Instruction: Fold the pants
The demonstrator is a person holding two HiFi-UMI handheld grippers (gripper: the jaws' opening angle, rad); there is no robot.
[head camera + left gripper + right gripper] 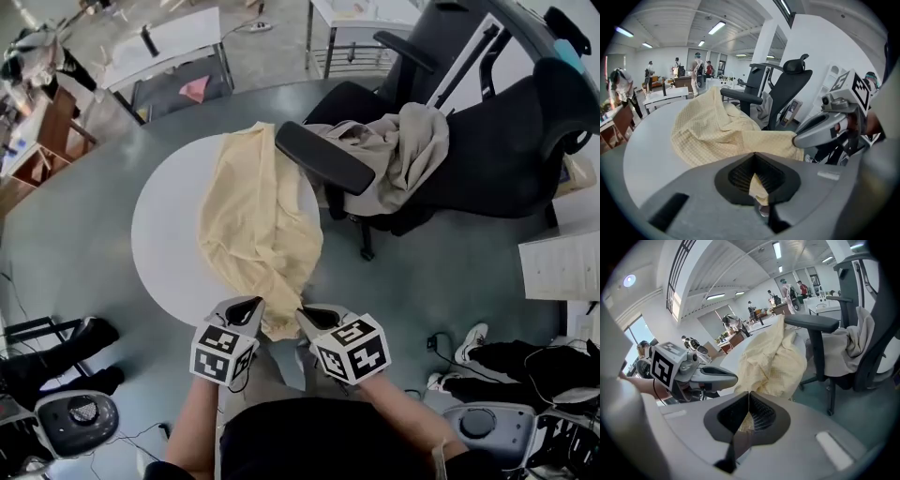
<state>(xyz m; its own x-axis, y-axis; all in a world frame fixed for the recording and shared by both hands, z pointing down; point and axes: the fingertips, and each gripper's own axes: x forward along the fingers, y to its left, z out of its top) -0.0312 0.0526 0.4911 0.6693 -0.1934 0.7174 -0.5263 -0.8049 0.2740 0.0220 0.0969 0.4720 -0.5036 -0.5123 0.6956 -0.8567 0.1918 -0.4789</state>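
The yellow pants (pixel 258 216) lie in a loose, rumpled heap across the round white table (pixel 159 234). Their far end reaches toward the armrest (pixel 323 157) of a black office chair (pixel 469 150), and their near end trails off the table's near edge toward the person. Both claws sit at that near end, close beside each other. The left claw (pixel 242 315) is closed, with a small fold of yellow cloth pinched between its jaws (its own view shows the fabric wedged between the dark pads). The right claw (pixel 317 321), just to its right, is likewise closed on a pinch of the same fabric.

The cloth looks thin, light and soft, with a fine check weave. It will likely sag and bunch wherever it is not supported, and it has no stiffness to hold a crease by itself. Nothing about it is fragile, and the textured weave should not slip easily out of a firm pinch.

The best hold is probably at the two corners of one end, kept well apart so the edge pulls flat. With the claws this near each other, the cloth between them hangs gathered. Whether the held end is the waistband or the leg hems cannot be told. A beige garment (pixel 417 141) is draped on the chair, apart from the pants.
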